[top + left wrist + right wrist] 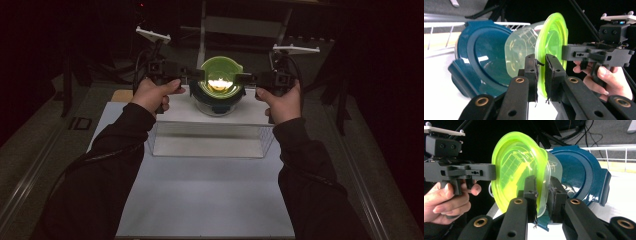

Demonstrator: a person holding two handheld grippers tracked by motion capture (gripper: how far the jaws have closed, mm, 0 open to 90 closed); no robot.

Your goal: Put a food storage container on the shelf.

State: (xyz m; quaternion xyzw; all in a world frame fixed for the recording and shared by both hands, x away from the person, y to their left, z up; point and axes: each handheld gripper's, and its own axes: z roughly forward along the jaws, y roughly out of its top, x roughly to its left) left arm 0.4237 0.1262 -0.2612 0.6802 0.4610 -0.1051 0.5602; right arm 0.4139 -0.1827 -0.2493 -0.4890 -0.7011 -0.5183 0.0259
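Apparently both grippers, left point(540, 75) and right point(543, 197), clamped the translucent green plastic bowl's point(220, 74) rim (opposite sides), lifting it from the dark-blue plastic bowl point(477, 57). Next, I judged, came a level lift clear.

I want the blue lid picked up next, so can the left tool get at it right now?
Probably not as things stand: the left tool is clamped on the green lid's rim, as is the right tool. The blue lid lies beyond the clear container.

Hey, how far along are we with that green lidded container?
Done: both grippers, left gripper and right gripper, clamp the rim of the neon-green lid. In hand: clear plastic container held above the dark blue lid. Left: setting it down.
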